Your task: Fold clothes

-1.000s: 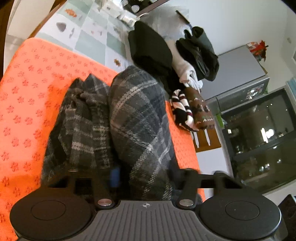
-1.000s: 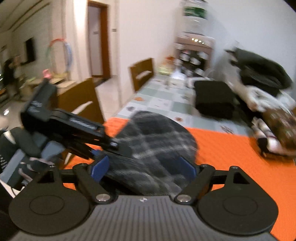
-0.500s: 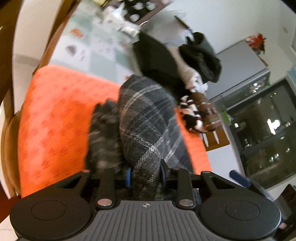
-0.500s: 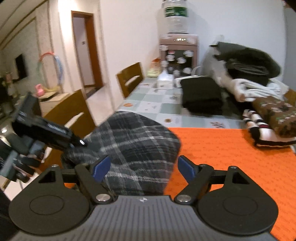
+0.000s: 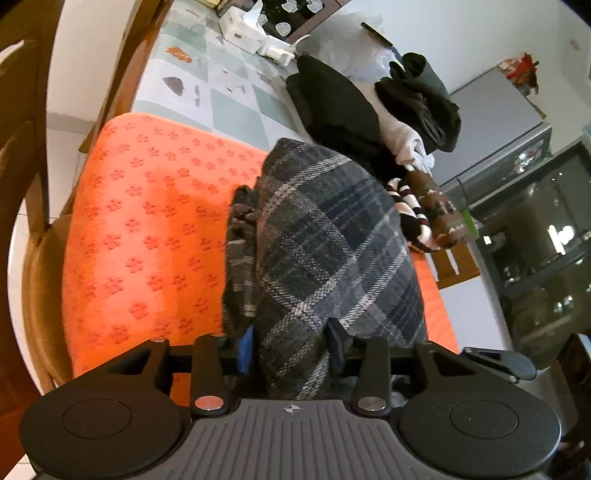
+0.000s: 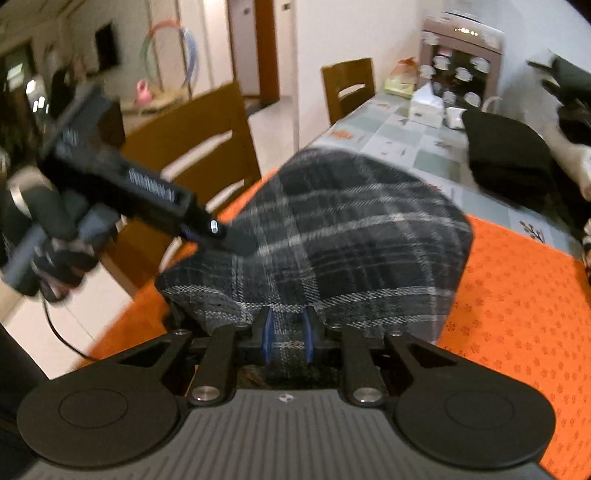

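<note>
Both clenched on the plaid cloth point(image 5: 332, 236): left tongs point(image 5: 291, 347) and right tongs point(image 6: 286, 338) at its near edge; long axis running straight ahead over the orange mat point(image 5: 147, 221).

White walls point(image 6: 332, 33) enclose the room, with a pale tiled floor point(image 6: 273, 125) at centre frame. A brown wooden door point(image 6: 267, 48) stands at the upper middle. Wooden chairs point(image 6: 207, 147) sit left of a table with a checked green-and-white cloth point(image 6: 417, 144). At upper right stands a water dispenser point(image 6: 461, 48). A glass-fronted dark cabinet point(image 5: 535, 236) fills the right of the left wrist view.
</note>
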Demonstrator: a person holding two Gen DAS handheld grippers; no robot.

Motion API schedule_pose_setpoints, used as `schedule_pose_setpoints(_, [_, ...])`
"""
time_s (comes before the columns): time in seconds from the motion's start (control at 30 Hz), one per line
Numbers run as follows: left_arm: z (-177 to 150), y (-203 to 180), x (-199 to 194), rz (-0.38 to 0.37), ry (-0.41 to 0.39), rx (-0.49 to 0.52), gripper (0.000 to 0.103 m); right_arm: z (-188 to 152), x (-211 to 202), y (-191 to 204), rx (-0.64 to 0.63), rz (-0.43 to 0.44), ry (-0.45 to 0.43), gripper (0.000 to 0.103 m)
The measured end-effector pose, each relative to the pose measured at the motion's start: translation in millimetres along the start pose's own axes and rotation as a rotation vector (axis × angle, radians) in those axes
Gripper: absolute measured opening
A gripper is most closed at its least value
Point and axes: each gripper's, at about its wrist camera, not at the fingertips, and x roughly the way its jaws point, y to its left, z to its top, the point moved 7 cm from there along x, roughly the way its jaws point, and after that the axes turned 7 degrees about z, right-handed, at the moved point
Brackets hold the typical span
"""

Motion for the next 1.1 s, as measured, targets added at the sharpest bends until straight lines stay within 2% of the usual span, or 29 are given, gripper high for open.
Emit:
schedule_pose_setpoints(0.13, [3,-11,-21,0.038,-0.057,0.064,0.046,-1,7,-2,-0.007,-0.002,0.007,0.021])
schedule_pose_setpoints(0.27, [5,-28,-47,0.036,-0.105,0.134,0.046,-1,7,-2,-0.004,0.004,0.010,0.021])
schedule_pose_setpoints(0.43, [-12,-59,-56,0.014,-0.088,0.241,0.044,3,4,-3,0.020,0.022,0.013,0.023])
schedule_pose_setpoints(0.5, [-22,-68,-51,0.029,-0.071,0.309,0.032,7,-1,-5,0.042,0.035,0.011,0.030])
schedule_pose_setpoints(0.53, [-28,-70,-48,0.051,-0.066,0.346,0.030,10,-6,-7,0.062,0.044,-0.001,0.034])
schedule_pose_setpoints(0.57, [-32,-71,-45,0.068,-0.062,0.364,0.030,15,-11,-9,0.082,0.054,-0.020,0.042])
schedule_pose_setpoints(0.6, [-35,-70,-43,0.078,-0.059,0.372,0.030,20,-16,-11,0.096,0.062,-0.042,0.046])
schedule_pose_setpoints(0.7, [-37,-64,-41,0.111,-0.055,0.366,0.030,39,-28,-20,0.107,0.071,-0.089,0.046])
schedule_pose_setpoints(0.83, [-42,-60,-38,0.151,-0.048,0.366,0.030,67,-26,-37,0.065,0.053,-0.100,0.046])
schedule_pose_setpoints(1.1, [-45,-59,-37,0.176,-0.070,0.350,0.032,110,24,-47,-0.016,0.082,-0.058,0.046])
